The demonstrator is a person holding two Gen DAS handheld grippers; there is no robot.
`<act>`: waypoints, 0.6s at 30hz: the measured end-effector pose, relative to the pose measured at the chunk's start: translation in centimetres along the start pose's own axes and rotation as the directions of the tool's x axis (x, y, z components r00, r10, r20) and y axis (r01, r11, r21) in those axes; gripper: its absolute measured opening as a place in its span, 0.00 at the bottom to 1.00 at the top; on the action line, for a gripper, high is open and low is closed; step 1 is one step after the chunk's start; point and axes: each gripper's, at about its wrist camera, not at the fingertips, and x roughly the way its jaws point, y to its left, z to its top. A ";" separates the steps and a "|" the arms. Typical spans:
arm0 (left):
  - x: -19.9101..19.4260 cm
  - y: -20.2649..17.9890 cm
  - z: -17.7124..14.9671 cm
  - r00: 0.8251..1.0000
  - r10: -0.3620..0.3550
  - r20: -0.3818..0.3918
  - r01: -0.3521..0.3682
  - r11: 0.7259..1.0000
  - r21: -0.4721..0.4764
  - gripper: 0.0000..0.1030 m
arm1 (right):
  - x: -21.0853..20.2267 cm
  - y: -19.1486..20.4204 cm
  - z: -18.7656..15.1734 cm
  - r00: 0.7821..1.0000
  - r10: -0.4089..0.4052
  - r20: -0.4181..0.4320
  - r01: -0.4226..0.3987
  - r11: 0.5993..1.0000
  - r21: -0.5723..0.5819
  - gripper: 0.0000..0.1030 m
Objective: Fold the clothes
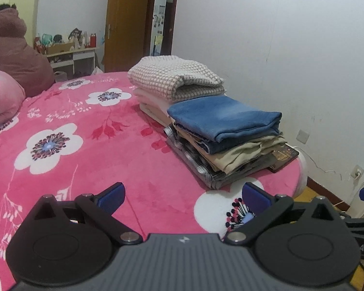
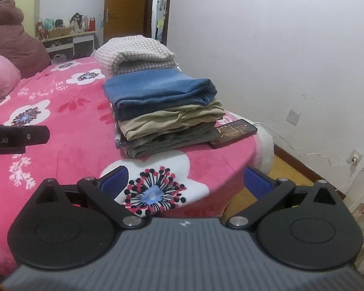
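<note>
A stack of folded clothes [image 1: 230,143] lies on the pink flowered blanket [image 1: 85,145], with a blue folded piece [image 1: 220,116] on top, then denim, khaki and plaid layers. Behind it a second pile carries a cream waffle-knit piece [image 1: 174,77]. My left gripper [image 1: 182,197] hovers open over the blanket, short of the stack, with nothing between its fingers. In the right wrist view the same stack [image 2: 167,121] and blue piece [image 2: 157,87] lie ahead. My right gripper [image 2: 185,181] is open and empty over the bed's corner.
A dark phone [image 2: 233,133] lies by the stack near the bed's edge. A person in a brown fleece [image 1: 12,55] sits at the far left beside a pink pillow [image 1: 2,97]. A white wall [image 1: 291,60], a wooden door [image 1: 126,21] and a cluttered desk [image 1: 70,51] stand behind.
</note>
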 end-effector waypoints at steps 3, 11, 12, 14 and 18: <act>-0.1 -0.3 -0.2 1.000 0.003 0.000 -0.003 1.000 0.008 1.00 | -0.1 0.1 -0.2 1.000 -0.013 0.004 0.013 1.000 -0.012 0.99; -0.2 -1.3 -0.7 0.999 0.034 -0.004 -0.034 0.998 0.050 1.00 | -0.3 0.9 -0.5 1.000 -0.012 0.012 0.012 0.999 -0.053 0.99; -0.2 -1.4 -0.7 0.999 0.033 -0.004 -0.033 0.998 0.052 1.00 | -0.4 0.9 -0.5 1.000 -0.012 0.017 0.013 0.998 -0.055 0.99; -0.3 -1.4 -0.8 1.000 0.030 -0.001 -0.030 0.998 0.052 1.00 | -0.5 0.9 -0.4 1.000 -0.013 0.026 0.015 0.998 -0.059 0.99; -0.3 -1.4 -0.8 1.000 0.031 -0.001 -0.031 0.998 0.049 1.00 | -0.5 0.9 -0.4 1.000 -0.014 0.028 0.016 0.998 -0.059 0.99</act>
